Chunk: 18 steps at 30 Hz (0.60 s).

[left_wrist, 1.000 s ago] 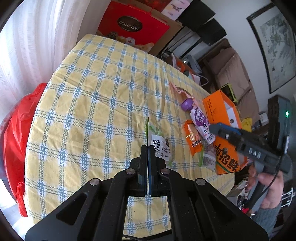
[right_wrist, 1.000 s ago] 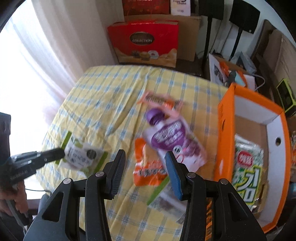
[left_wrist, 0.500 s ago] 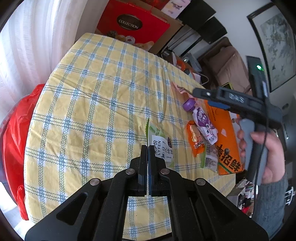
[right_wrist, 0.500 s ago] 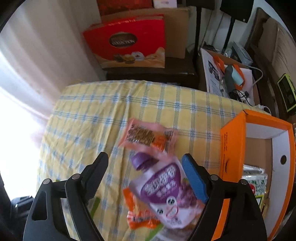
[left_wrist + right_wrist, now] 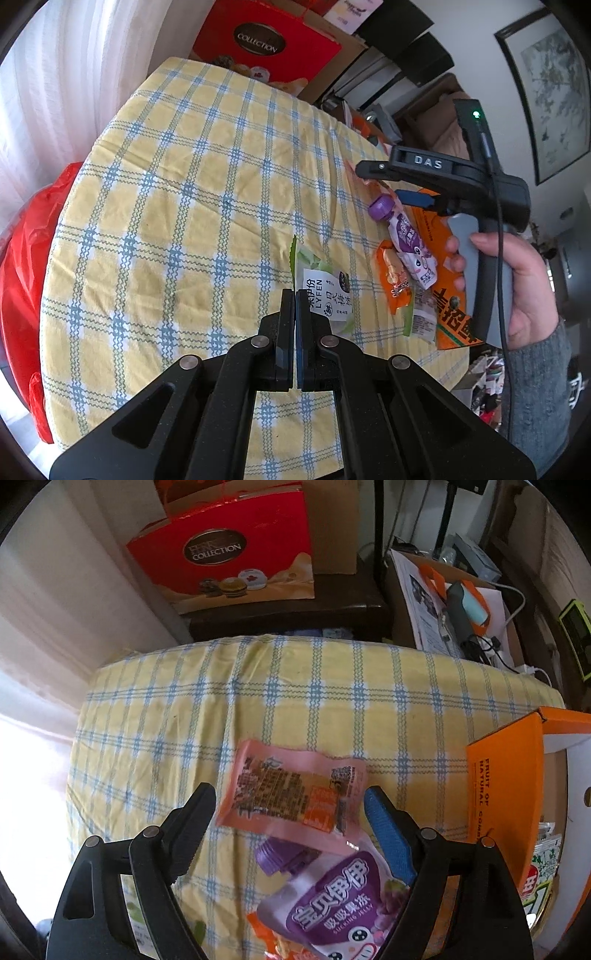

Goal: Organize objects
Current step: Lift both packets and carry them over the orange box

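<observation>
My left gripper (image 5: 296,295) is shut on the edge of a green and white snack packet (image 5: 325,291) and holds it over the checked tablecloth (image 5: 192,206). My right gripper (image 5: 290,801) is open wide above a pink snack packet (image 5: 291,794), its fingers on either side of it. A purple jelly pouch (image 5: 332,897) lies just below the pink packet, partly over an orange packet (image 5: 393,275). The orange box (image 5: 506,786) stands at the right with packets inside. The right gripper also shows in the left wrist view (image 5: 391,184).
A red gift bag (image 5: 225,557) stands on a dark stool beyond the table's far edge. A cardboard box of papers and cables (image 5: 454,605) sits at the back right. A red plastic bag (image 5: 22,266) hangs at the table's left. White curtain on the left.
My right gripper has moved away from me, from over the purple pouch to over the pink packet, and has opened wider. My left gripper still holds the green packet, nearly still.
</observation>
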### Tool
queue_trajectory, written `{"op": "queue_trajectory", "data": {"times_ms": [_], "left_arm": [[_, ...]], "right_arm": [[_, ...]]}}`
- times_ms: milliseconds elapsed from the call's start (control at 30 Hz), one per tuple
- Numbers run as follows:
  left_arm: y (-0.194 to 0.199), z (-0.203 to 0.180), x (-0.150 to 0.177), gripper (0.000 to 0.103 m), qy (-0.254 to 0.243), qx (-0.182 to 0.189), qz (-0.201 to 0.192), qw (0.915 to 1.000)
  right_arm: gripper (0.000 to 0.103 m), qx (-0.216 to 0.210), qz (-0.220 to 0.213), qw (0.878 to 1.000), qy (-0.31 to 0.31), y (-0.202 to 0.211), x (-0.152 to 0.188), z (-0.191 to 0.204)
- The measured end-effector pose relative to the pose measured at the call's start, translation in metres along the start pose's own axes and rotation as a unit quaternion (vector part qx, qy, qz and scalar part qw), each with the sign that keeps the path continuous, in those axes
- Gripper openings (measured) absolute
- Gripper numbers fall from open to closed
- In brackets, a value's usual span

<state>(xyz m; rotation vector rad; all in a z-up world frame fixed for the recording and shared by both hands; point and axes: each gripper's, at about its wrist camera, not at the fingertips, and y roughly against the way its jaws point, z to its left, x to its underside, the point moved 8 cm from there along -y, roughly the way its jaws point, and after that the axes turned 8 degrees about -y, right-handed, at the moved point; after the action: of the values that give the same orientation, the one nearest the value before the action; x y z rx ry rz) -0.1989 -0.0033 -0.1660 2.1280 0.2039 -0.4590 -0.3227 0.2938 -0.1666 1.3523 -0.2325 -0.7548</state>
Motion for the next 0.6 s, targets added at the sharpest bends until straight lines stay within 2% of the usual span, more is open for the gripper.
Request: {"op": "queue_trajectory", "data": {"times_ms": [267, 400, 600], "left_arm": [[0.000, 0.002, 0.000, 0.000, 0.003, 0.005, -0.001, 1.0000], [0.000, 0.002, 0.000, 0.000, 0.005, 0.007, 0.000, 1.0000], [0.000, 0.002, 0.000, 0.000, 0.007, 0.009, -0.001, 0.9999]], "right_arm": [[0.084, 0.026, 0.000, 1.000, 0.010, -0.014, -0.006, -0.002], [0.078, 0.045, -0.002, 0.998, 0.036, -0.016, -0.003, 0.001], [0.074, 0.032, -0.020, 0.999, 0.028, -0.006, -0.005, 0.002]]}}
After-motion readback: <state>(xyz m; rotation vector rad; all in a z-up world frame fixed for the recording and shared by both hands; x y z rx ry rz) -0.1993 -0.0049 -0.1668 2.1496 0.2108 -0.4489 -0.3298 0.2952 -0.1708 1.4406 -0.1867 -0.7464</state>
